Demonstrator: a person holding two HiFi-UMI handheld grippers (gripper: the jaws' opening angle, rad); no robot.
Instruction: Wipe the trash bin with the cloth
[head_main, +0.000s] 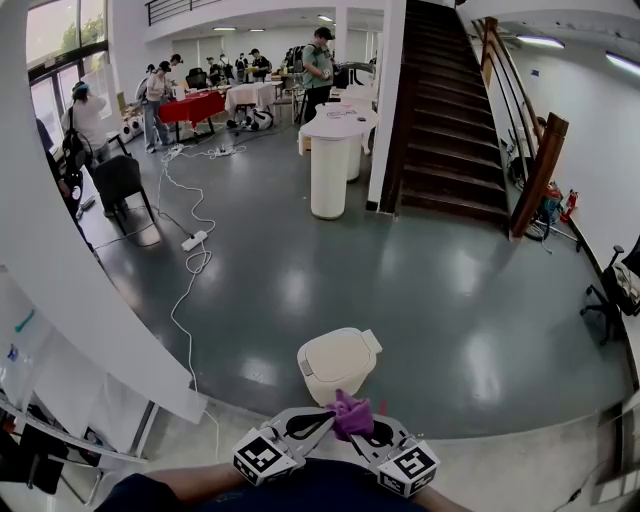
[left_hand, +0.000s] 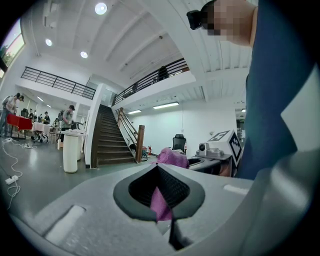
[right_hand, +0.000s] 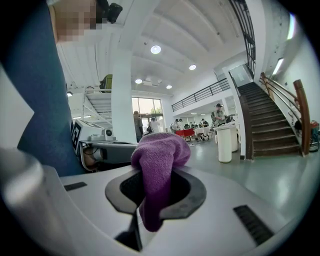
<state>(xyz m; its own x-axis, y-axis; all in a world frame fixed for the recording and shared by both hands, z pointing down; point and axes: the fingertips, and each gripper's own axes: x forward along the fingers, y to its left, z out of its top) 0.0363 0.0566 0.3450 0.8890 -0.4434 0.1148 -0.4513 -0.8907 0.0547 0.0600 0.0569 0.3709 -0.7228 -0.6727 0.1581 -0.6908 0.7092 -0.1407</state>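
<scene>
Both grippers are closed on one purple cloth (right_hand: 159, 152).

**Left gripper** (left_hand: 159, 196): the jaws are pinched together on a thin strip of the cloth. The strip runs down through the jaw gap, and the rest bunches beyond the tips.

**Right gripper** (right_hand: 159, 197): the jaws are clamped on a thicker fold. A rounded wad stands above the tips.

In the head view the two tools meet almost tip to tip, low and close to the person's body, with the cloth bridging them. This two-point hold probably keeps the cloth gathered and off the floor (head_main: 450, 300) during the approach, and it allows a re-grip from one tool to the other.

**Bin** (head_main: 320, 385): it stands upright on the floor, ahead of and below both grippers, slightly toward the left gripper's side. Its lid (head_main: 338, 352) is down. The cloth is apart from it, so wiping appears not to have begun.

**Next move, as judged:**
- Both tools need to go forward and down to the lid.
- The right gripper holds the larger wad and suits the pressing stroke better.
- The left gripper's hold on the thin strip looks the more likely to slip under drag.
</scene>
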